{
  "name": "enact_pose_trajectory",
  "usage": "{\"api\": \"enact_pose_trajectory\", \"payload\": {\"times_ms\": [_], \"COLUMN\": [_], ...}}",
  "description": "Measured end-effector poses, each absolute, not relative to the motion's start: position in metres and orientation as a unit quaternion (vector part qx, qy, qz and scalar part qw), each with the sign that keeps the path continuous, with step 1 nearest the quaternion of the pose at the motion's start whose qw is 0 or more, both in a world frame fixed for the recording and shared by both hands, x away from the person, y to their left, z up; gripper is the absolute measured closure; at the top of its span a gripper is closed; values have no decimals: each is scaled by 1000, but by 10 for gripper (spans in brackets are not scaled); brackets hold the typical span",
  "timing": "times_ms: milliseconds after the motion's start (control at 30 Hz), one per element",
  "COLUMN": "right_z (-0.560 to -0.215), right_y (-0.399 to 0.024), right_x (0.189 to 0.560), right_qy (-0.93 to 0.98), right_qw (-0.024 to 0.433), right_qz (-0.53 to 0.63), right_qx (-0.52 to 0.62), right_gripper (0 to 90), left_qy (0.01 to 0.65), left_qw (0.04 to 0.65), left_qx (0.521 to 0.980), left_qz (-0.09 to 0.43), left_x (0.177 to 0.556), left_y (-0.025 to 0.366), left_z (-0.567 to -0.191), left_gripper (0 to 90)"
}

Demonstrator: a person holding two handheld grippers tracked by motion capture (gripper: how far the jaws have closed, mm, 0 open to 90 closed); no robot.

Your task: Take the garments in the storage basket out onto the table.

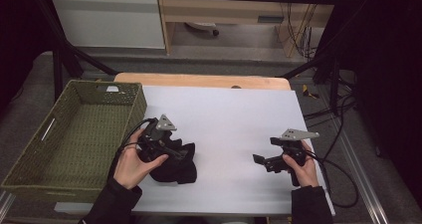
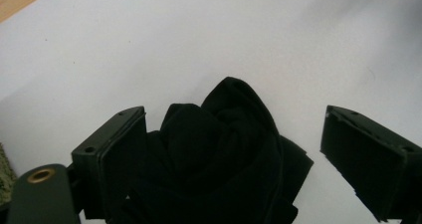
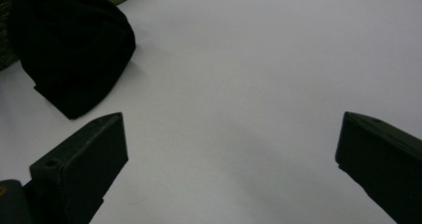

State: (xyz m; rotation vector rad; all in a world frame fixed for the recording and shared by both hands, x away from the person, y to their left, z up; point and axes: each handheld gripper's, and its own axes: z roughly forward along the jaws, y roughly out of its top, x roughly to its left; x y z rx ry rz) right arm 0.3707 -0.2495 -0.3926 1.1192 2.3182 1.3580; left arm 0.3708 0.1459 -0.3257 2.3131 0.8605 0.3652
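My left gripper point(image 1: 171, 149) straddles the crumpled black cloth bundle point(image 2: 224, 154) beside the green woven basket point(image 1: 74, 134), 2 jaws spread ready to clamp, while my right gripper point(image 1: 266, 160) idles agape over bare white tabletop point(image 1: 224, 114).

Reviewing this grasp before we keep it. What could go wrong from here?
1. The left gripper is open around the bunched black cloth; the cloth sits nearer one of the fingers, so closing may catch just a fold.
2. The basket sits close to the left hand; a dangling edge might snag its rim.
3. The right gripper is open over bare table, unable to help.
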Motion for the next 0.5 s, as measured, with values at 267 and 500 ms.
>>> {"api": "enact_pose_trajectory", "payload": {"times_ms": [267, 500], "right_z": [-392, -392], "right_y": [-250, -250], "right_x": [370, 370], "right_qy": [790, 790], "right_qw": [115, 115], "right_qz": [465, 465], "right_qx": [383, 383], "right_gripper": [7, 7], "left_qy": [339, 349], "left_qw": [325, 336], "left_qx": [872, 863], "left_qz": [136, 141], "left_x": [363, 358], "left_y": [157, 171], "left_z": [-316, -309], "left_gripper": [93, 88]}}
